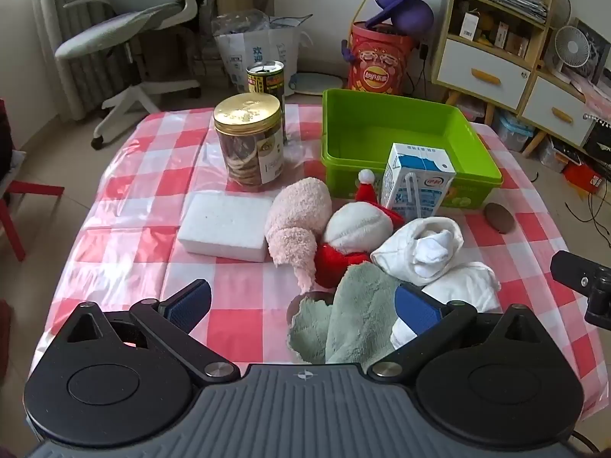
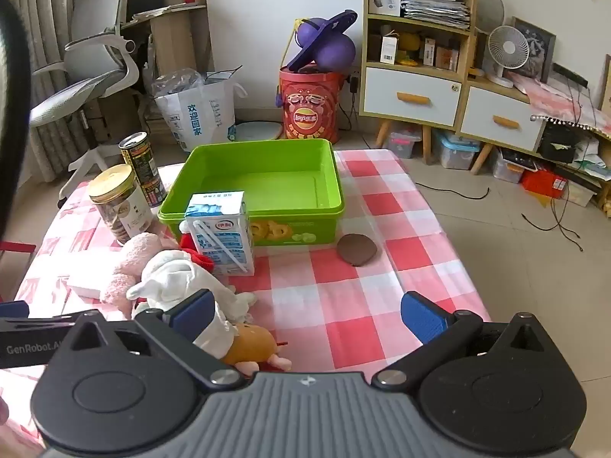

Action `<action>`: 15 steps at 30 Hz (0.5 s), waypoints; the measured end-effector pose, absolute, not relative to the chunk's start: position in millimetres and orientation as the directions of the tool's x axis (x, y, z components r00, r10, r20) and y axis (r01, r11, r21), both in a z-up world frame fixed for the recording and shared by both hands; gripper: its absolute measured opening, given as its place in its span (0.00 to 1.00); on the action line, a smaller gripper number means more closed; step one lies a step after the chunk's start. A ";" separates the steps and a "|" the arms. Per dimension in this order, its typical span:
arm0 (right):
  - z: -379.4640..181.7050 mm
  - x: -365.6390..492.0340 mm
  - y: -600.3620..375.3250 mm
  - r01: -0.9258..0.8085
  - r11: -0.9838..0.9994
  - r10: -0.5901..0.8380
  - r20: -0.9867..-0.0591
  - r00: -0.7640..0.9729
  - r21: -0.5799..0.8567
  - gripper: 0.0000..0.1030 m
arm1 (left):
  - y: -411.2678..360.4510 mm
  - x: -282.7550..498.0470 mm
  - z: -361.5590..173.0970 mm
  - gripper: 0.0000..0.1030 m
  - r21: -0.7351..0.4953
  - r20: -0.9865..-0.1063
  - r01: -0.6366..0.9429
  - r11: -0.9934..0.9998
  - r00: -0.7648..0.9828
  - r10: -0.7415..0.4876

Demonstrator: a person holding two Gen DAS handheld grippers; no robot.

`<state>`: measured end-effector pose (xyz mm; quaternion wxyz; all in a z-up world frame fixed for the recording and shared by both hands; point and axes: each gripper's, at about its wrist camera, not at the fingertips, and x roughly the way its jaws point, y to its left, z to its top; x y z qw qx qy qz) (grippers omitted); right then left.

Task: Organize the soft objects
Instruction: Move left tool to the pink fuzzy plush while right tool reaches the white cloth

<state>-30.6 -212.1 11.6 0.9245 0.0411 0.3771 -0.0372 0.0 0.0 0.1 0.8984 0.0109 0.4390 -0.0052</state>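
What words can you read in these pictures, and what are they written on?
"Lay's": round red snack bucket on the floor.
"欢迎回家": white plastic bag on the floor.
"GenRobot.AI": black arm of the left gripper.
Blue-and-white milk carton, gold-lidded clear jar, dark tin can: print too small to read.

Red round bucket (image 2: 308, 108): "Lay's" logo is printed on its front.
White woven bag (image 2: 198, 116): "欢迎回家" is printed in blue.
Black bar of the left gripper (image 2: 32, 347): "GenRobot.AI" is read.
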 end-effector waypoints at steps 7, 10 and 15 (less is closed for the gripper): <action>11.9 -29.6 -211.0 0.094 0.994 -0.032 -0.709 0.704 0.049 0.87 | 0.3 -0.1 -0.7 0.95 0.009 -0.789 0.016 1.000 0.615 -0.002; 9.6 -30.7 -208.8 0.094 0.995 -0.035 -0.712 0.702 0.044 0.87 | 0.6 1.0 -1.5 0.95 0.008 -0.791 0.015 1.000 0.612 -0.003; 12.0 -27.7 -206.1 0.095 0.995 -0.038 -0.721 0.692 0.039 0.87 | 2.7 0.8 -2.8 0.95 0.007 -0.797 0.016 1.000 0.605 -0.004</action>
